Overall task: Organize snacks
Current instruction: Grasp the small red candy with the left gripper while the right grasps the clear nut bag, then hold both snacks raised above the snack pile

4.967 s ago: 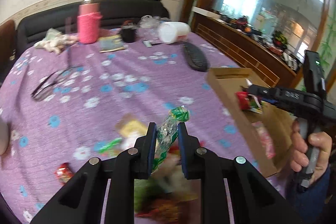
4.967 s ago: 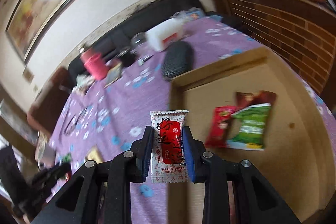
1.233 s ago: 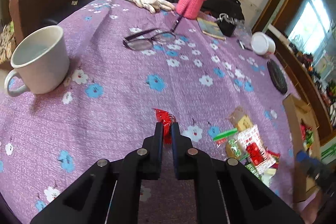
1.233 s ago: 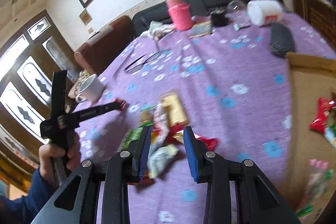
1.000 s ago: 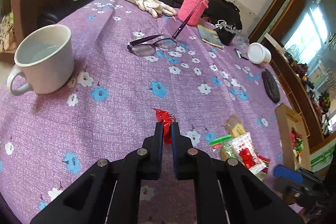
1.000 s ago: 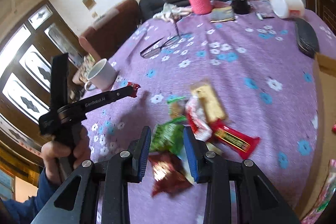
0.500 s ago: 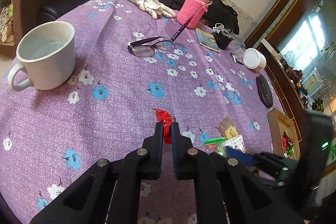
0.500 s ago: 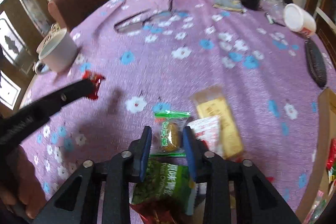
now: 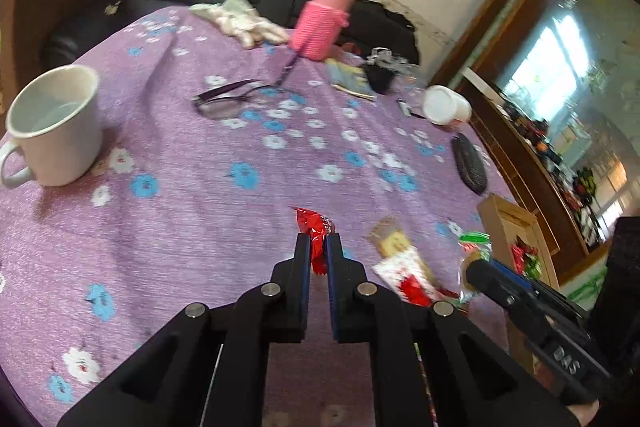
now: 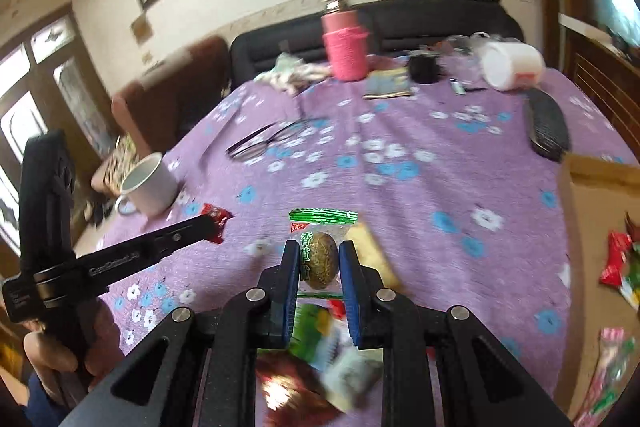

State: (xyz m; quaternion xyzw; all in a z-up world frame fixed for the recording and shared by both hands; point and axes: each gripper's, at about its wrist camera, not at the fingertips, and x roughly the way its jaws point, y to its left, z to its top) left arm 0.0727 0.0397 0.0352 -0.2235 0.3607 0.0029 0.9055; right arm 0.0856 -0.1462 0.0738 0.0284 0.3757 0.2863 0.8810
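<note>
My left gripper (image 9: 318, 247) is shut on a small red candy (image 9: 313, 225) and holds it above the purple flowered cloth; the right wrist view shows the same candy (image 10: 216, 219) at its tip. The jaws of my right gripper (image 10: 320, 261) are closing, and their pads press a clear packet (image 10: 322, 255) with a green top and a brown egg inside, lifted over the snack pile (image 10: 320, 343). A yellow biscuit pack (image 9: 390, 233) and a white-and-red packet (image 9: 402, 269) lie by the pile. The cardboard box (image 10: 592, 179) at the right holds several snacks.
A white mug (image 9: 56, 123) stands at the left edge. Glasses (image 9: 228, 99), a pink bottle (image 9: 322, 27), a tipped white jar (image 9: 444, 105) and a black case (image 9: 468, 163) sit farther back. A sofa runs behind the table.
My right gripper dropped onto the pile, closed on the egg packet and raised it. My left gripper, still holding the red candy, swung right toward the pile.
</note>
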